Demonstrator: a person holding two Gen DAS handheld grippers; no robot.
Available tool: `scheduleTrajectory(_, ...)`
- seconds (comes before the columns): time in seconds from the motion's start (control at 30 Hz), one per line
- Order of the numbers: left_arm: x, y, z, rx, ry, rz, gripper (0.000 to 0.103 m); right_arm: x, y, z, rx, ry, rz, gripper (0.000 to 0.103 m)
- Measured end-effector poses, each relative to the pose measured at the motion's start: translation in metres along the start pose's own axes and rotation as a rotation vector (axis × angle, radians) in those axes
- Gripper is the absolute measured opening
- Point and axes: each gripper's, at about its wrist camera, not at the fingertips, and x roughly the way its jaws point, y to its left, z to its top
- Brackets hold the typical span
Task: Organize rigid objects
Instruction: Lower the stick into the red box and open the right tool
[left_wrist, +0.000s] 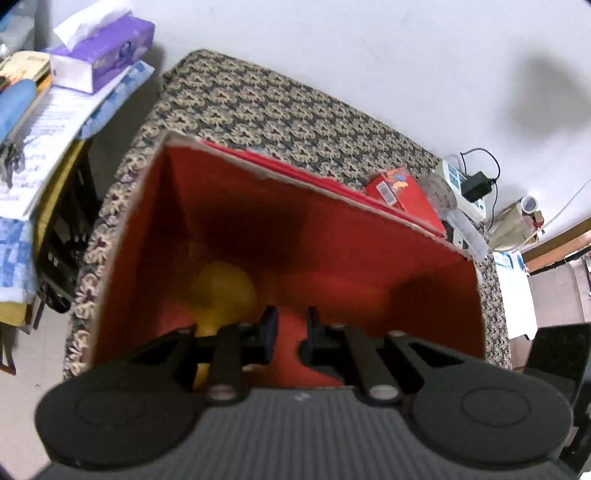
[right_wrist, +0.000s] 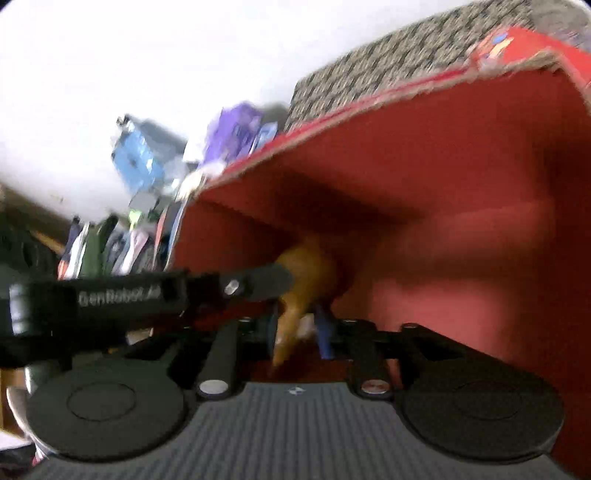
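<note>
An open cardboard box with a red inside (left_wrist: 332, 236) stands on a patterned cloth. A yellow object (left_wrist: 221, 291) lies on the box floor at its left side, blurred. My left gripper (left_wrist: 291, 326) hangs inside the box just right of the object, its jaws nearly together with only red floor showing between them. In the right wrist view the same box (right_wrist: 443, 184) fills the right half. My right gripper (right_wrist: 295, 328) has a narrow part of the orange-yellow object (right_wrist: 310, 266) filling the gap between its pads. The left gripper's black body (right_wrist: 122, 295) crosses from the left, and its tip reaches the object.
The cloth-covered surface (left_wrist: 258, 99) extends behind the box. On it sit a small red carton (left_wrist: 402, 192), a clear round item (left_wrist: 439, 192) and a power strip (left_wrist: 461, 184). A purple tissue box (left_wrist: 103, 55) rests on stacked papers (left_wrist: 48, 129) at the left.
</note>
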Motion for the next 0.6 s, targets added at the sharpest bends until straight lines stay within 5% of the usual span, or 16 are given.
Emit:
scheduleTrajectory(0.37,0.018,0.002,-0.023,0.075,0.032,0.140,0.007,-0.025,-0.005,-0.027,-0.256,-0.188,-0.229,0.009)
scheduleTrajectory(0.5,0.017,0.001,-0.033,0.101,0.022,0.182,0.017,-0.030,-0.009,-0.029,-0.310,-0.195,-0.305,0.008)
scheduleTrajectory(0.53,0.016,0.001,-0.034,0.102,0.020,0.186,0.025,-0.030,-0.012,-0.027,-0.305,-0.187,-0.304,0.000)
scheduleTrajectory(0.6,0.015,-0.002,-0.037,0.113,0.021,0.192,0.038,-0.030,-0.016,-0.025,-0.325,-0.178,-0.309,0.000)
